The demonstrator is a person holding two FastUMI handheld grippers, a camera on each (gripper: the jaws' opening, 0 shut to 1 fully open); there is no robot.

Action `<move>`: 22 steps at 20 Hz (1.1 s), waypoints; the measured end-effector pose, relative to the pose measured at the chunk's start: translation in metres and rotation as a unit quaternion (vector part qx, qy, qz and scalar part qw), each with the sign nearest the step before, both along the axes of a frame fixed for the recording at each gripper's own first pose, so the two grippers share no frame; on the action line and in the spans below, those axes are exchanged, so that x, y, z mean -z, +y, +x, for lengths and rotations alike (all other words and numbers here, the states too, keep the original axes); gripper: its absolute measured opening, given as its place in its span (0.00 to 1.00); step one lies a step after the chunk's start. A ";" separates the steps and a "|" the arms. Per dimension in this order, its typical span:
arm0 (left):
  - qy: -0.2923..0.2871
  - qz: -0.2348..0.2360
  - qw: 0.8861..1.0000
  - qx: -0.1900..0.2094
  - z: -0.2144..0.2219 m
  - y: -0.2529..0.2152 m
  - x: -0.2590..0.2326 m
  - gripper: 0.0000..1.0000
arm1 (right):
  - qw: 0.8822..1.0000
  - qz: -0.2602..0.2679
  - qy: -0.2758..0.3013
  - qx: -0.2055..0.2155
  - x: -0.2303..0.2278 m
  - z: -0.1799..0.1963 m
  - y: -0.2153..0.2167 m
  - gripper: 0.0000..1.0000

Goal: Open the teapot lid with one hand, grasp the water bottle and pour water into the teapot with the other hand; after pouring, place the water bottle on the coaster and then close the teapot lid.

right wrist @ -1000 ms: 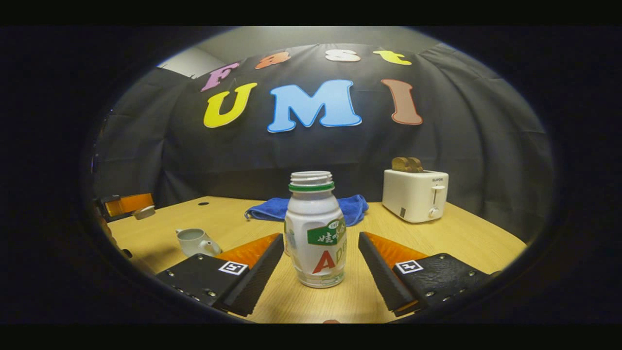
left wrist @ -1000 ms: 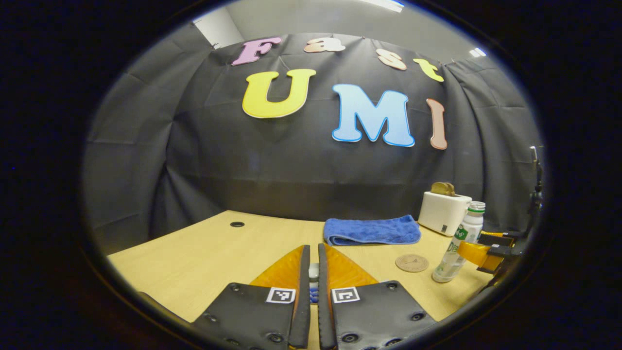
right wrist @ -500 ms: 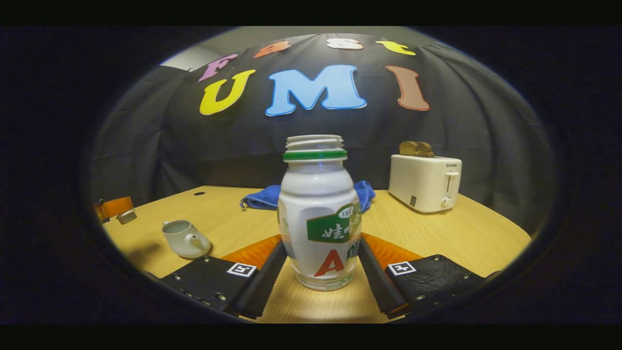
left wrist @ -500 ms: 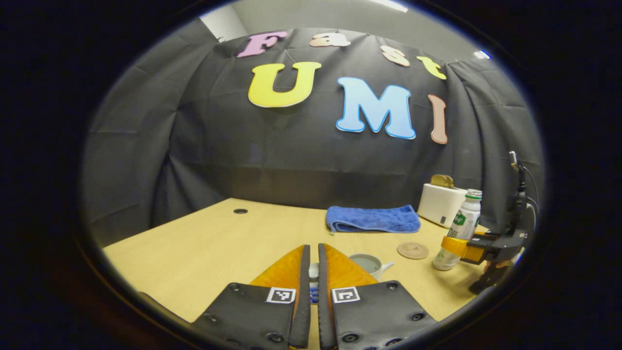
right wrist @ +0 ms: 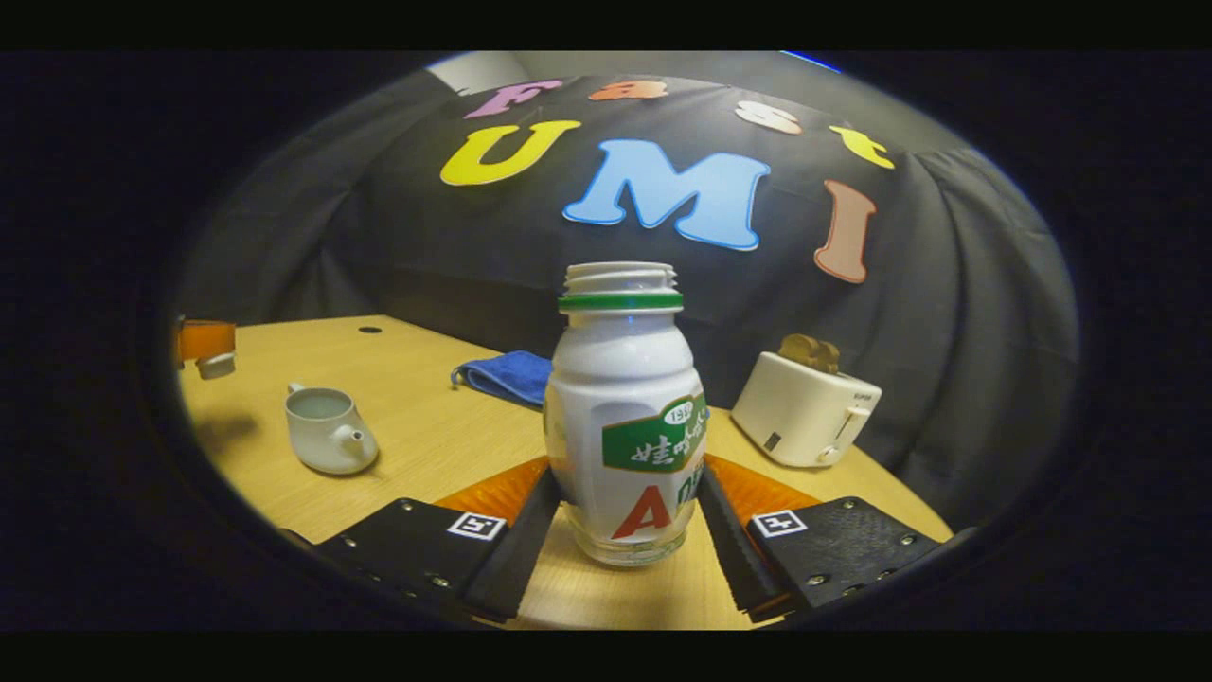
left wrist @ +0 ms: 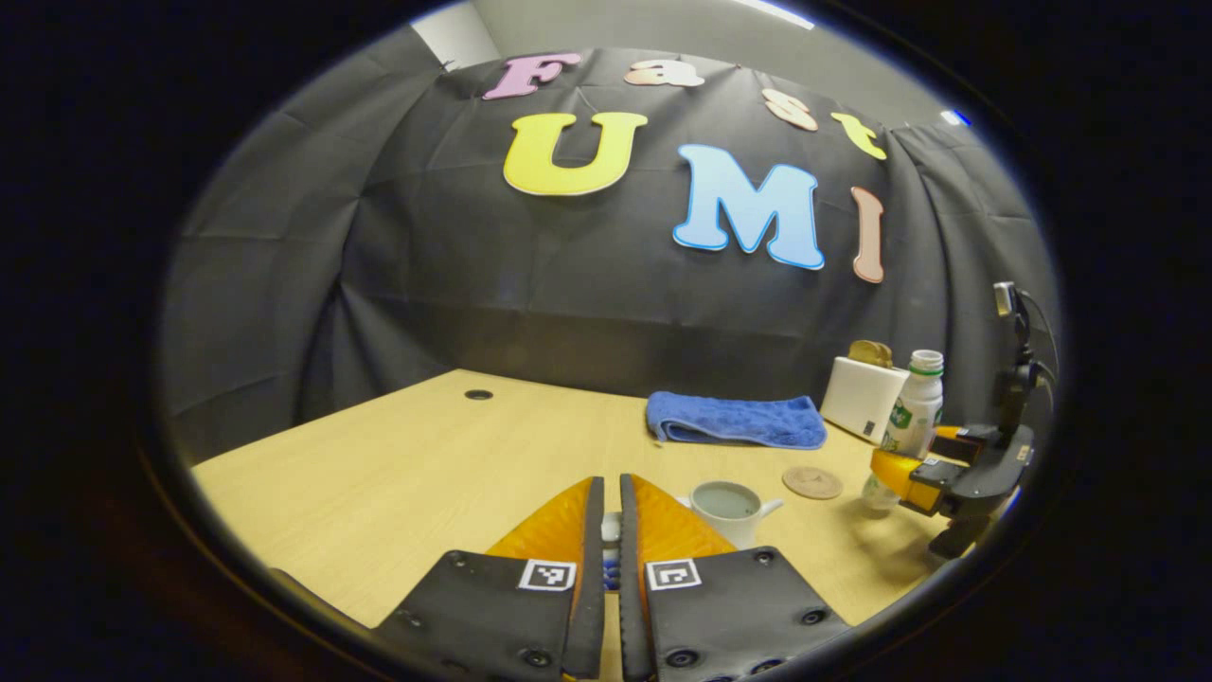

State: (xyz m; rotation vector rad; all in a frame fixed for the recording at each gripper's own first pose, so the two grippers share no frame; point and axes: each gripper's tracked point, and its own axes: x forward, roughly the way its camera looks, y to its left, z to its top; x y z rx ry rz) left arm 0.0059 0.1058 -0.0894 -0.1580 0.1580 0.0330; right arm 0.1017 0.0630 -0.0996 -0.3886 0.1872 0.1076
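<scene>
Light wooden table (left wrist: 398,474) before a black cloth wall. In the right gripper view, the right gripper (right wrist: 620,516) has its fingers clenched on the lower body of a white, uncapped plastic water bottle with green neck ring (right wrist: 620,417), one finger on each side. The lidless white ceramic teapot (right wrist: 325,439) stands on the table to its left. In the left gripper view, the left gripper (left wrist: 611,530) grasps a small pale teapot lid (left wrist: 612,530) between nearly closed fingers; a round cork coaster (left wrist: 811,482) lies between teapot and bottle. Behind it lie a folded blue towel (left wrist: 737,422) and a white toaster (right wrist: 803,407).
</scene>
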 end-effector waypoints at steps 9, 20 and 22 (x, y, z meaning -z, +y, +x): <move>0.001 0.000 1.000 -0.023 -0.007 0.026 -0.004 0.17 | 0.967 -0.249 -0.050 -0.027 -0.033 0.012 0.035 0.80; 0.001 0.018 0.998 -0.067 -0.022 0.067 -0.009 0.17 | 0.897 -0.429 -0.100 -0.037 -0.038 0.025 0.062 0.80; 0.006 0.013 0.998 -0.067 -0.022 0.070 -0.003 0.13 | 0.888 -0.447 -0.104 -0.040 -0.035 0.023 0.066 0.80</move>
